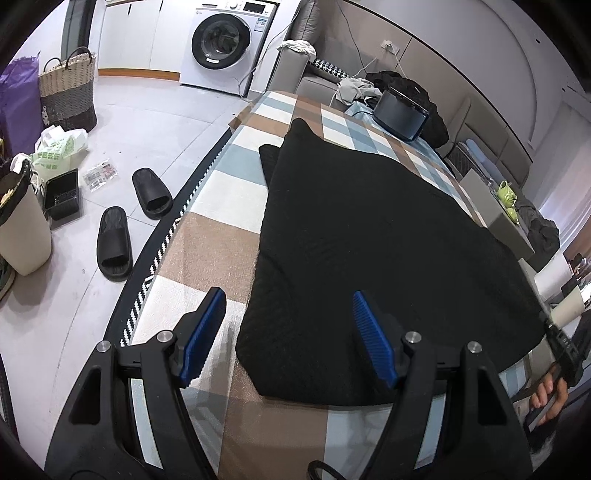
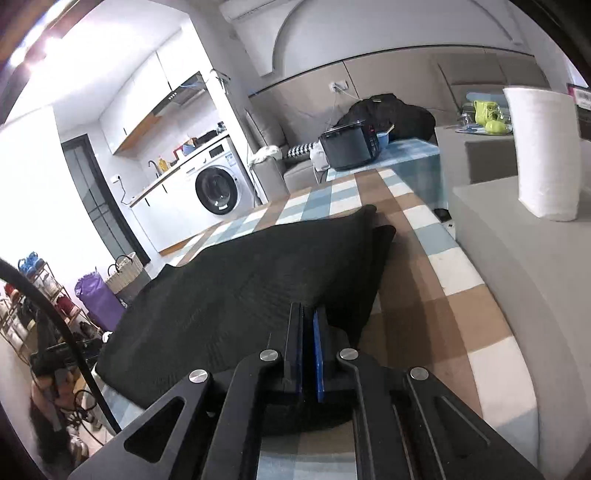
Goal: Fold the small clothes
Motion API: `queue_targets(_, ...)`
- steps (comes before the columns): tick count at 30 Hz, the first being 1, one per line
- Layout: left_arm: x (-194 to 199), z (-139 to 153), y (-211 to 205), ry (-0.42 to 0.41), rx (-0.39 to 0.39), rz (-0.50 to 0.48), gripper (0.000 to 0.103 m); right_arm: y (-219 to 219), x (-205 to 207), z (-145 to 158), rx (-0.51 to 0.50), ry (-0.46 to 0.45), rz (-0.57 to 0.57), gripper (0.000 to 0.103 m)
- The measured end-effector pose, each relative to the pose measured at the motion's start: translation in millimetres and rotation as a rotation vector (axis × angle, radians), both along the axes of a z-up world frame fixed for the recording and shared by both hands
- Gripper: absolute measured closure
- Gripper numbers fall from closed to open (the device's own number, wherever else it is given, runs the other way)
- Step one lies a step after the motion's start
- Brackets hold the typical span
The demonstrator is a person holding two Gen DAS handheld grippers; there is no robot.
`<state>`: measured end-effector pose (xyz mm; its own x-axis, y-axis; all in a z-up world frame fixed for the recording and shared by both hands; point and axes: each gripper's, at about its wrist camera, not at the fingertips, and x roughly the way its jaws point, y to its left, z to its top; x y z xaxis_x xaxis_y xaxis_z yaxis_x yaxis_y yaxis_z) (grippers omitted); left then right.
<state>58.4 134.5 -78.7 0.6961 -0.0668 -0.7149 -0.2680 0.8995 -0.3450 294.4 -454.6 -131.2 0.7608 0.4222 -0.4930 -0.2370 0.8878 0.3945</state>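
Right hand-held gripper (image 2: 308, 317) clamped on black garment (image 2: 240, 295) edge.

A garment (image 1: 369, 236) lies flat on the cloth (image 1: 207, 236) covering a table. Beyond its far end sits a box-like appliance (image 1: 400, 110), perhaps a cooker. Two slippers (image 1: 129, 221) lie on the floor left of the table, a washer (image 1: 225, 44) farther back.

I see a white washing machine (image 1: 224, 40) against white cabinets (image 1: 140, 33), a pale tiled floor (image 1: 147, 122), a grey sofa (image 2: 273, 166), bright light overhead.
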Motion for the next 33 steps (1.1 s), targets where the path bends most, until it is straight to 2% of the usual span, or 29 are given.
queue_targets(4, 4.6, -0.7, -0.6, 0.005, -0.014, -0.027, 0.034, -6.5, 10.5, -20.0, -0.018, 0.137, -0.043, 0.098)
queue_targets(9, 9.6, -6.0, -4.3, 0.014, -0.037, -0.062, 0.034, -8.9, 12.2, -20.3, -0.013, 0.161, -0.066, 0.091)
queue_targets(12, 10.7, -10.4, -2.8, 0.018, -0.043, -0.037, 0.041, -8.2, 14.3, -23.7, -0.009, 0.189, -0.061, 0.081)
queue_targets(14, 13.1, -11.6, 0.0, 0.021, -0.056, -0.029, 0.041, -7.3, 13.8, -26.1, 0.004, 0.197, -0.059, 0.075)
queue_targets(22, 34.9, -19.9, 15.2, 0.041, -0.093, 0.004, 0.042, -8.1, 27.0, -26.8, 0.018, 0.22, -0.08, 0.067)
queue_targets(23, 37.8, -20.0, 17.7, 0.035, -0.1, 0.011, 0.044, -9.1, 29.2, -26.5, 0.017, 0.222, -0.085, 0.067)
queue_targets(24, 40.1, -20.1, 19.6, 0.026, -0.109, 0.013, 0.058, -10.3, 32.5, -26.5, 0.021, 0.223, -0.09, 0.067)
queue_targets(25, 41.7, -20.3, 21.1, 0.019, -0.114, 0.011, 0.079, -11.3, 35.8, -26.6, 0.028, 0.226, -0.092, 0.067)
queue_targets(29, 42.9, -12.5, 18.8, -0.052, -0.082, 0.008, 0.097, -10.6, 48.4, -23.8, 0.014, 0.221, -0.108, 0.067)
queue_targets(31, 40.1, -7.6, 18.2, -0.076, -0.079, 0.011, 0.099, -10.4, 52.7, -23.0, 0.02, 0.221, -0.11, 0.069)
queue_targets(33, 37.2, -2.0, 19.1, -0.104, -0.08, 0.013, 0.1, -8.3, 55.9, -22.6, 0.007, 0.22, -0.11, 0.076)
